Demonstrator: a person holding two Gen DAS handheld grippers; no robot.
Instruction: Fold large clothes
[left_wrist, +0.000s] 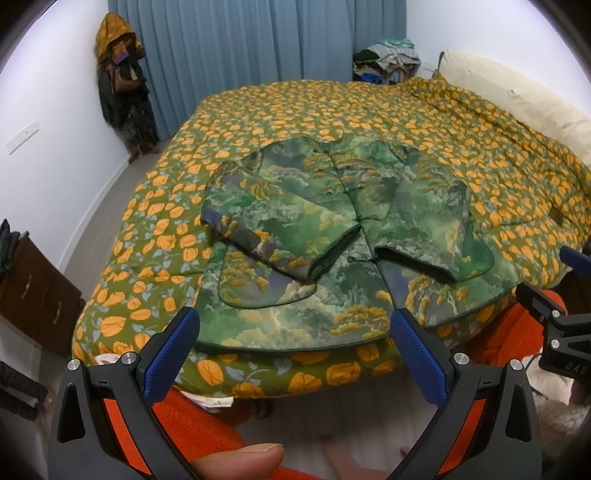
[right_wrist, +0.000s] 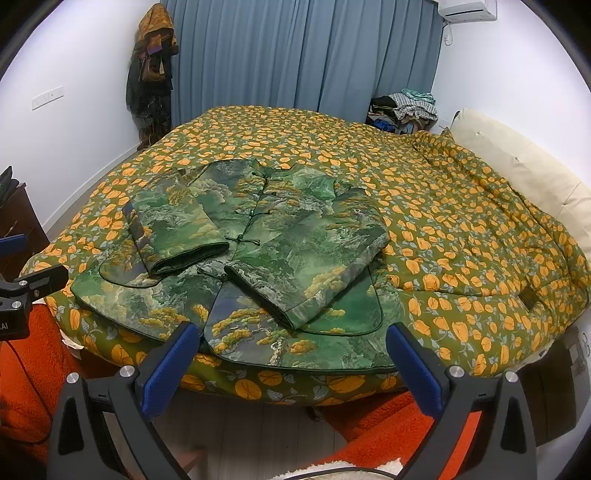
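Note:
A green landscape-print jacket (left_wrist: 332, 236) lies flat on the bed near its front edge, front up, with knot buttons down the middle. Both sleeves are folded in across the body. It also shows in the right wrist view (right_wrist: 273, 251). My left gripper (left_wrist: 295, 325) is open and empty, held just short of the jacket's hem. My right gripper (right_wrist: 293, 341) is open and empty, also just short of the hem. The right gripper shows at the right edge of the left wrist view (left_wrist: 561, 306).
The bed has an orange-flowered green quilt (right_wrist: 461, 221) and a cream headboard (right_wrist: 517, 162) at the right. Blue curtains (right_wrist: 295, 55) hang behind. A clothes pile (right_wrist: 406, 107) sits at the far corner. Coats (right_wrist: 151, 74) hang at the left wall. A dark dresser (left_wrist: 37, 280) stands left.

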